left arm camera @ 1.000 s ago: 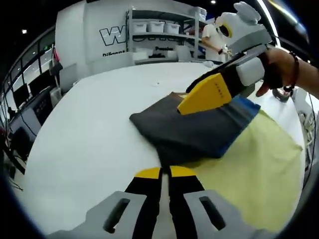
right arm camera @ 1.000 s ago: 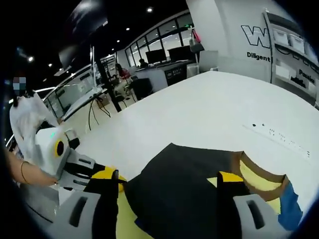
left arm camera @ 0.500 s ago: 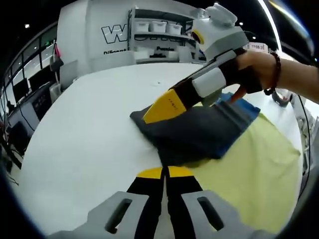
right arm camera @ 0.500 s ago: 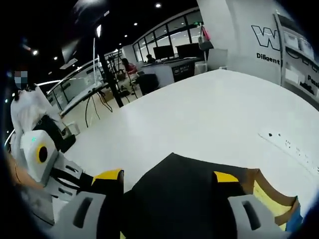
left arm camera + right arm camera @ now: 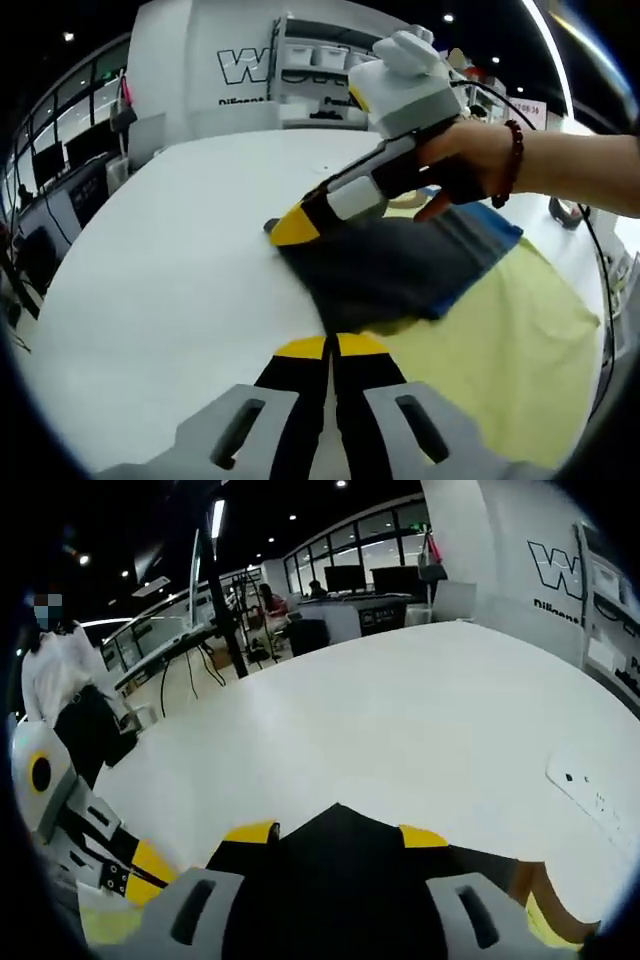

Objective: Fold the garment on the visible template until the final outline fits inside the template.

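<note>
At the garment's (image 5: 390, 265) far corner, right hand-held gripper (image 5: 335, 832) straddles it, jaws apart; left hand-held gripper (image 5: 330, 346) pinched closed, fabric may slip off the yellow template (image 5: 500, 350).

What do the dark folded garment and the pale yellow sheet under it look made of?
The dark grey folded garment looks like soft matte knit fabric: it drapes and creases, with a blue layer at its edge. The pale yellow template sheet looks like thin matte cloth, lying flat with faint wrinkles; possibly paper.

Yellow template (image 5: 500, 340) partly hidden under garment (image 5: 385, 270), cut off at edge.
</note>
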The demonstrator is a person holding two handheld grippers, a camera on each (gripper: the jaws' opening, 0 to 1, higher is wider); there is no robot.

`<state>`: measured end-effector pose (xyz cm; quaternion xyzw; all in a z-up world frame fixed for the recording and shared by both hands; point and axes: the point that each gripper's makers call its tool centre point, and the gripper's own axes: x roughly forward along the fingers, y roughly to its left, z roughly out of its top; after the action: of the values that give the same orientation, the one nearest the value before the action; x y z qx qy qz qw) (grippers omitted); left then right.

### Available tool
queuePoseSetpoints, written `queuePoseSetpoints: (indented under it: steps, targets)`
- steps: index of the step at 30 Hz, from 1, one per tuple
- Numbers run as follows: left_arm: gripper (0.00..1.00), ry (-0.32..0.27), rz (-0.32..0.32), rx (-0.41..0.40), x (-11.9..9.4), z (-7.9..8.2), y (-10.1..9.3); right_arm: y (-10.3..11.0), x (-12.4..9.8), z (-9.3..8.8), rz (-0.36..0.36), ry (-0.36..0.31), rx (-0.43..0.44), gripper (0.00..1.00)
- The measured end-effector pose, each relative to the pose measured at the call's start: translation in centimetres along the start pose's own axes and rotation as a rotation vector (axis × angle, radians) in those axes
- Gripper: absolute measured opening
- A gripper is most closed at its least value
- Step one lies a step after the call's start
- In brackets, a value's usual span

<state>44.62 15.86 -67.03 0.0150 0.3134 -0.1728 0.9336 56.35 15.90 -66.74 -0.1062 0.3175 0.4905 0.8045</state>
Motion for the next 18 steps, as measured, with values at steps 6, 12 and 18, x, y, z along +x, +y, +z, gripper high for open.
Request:
queuePoseSetpoints:
  steps: [6, 12, 18]
  targets:
    - [0.01, -0.001, 0.007, -0.018, 0.01, -0.08, -0.01, 0.59, 0.37, -0.04, 0.002, 0.025, -0.069, 0.1]
    - [0.0, -0.003, 0.01, -0.036, -0.1, -0.07, 0.08, 0.55, 0.47, -0.06, -0.005, 0.028, -0.091, 0.0]
    - [0.0, -0.003, 0.007, -0.085, -0.33, -0.22, 0.01, -0.11, 0.54, 0.18, -0.03, 0.019, -0.071, 0.0]
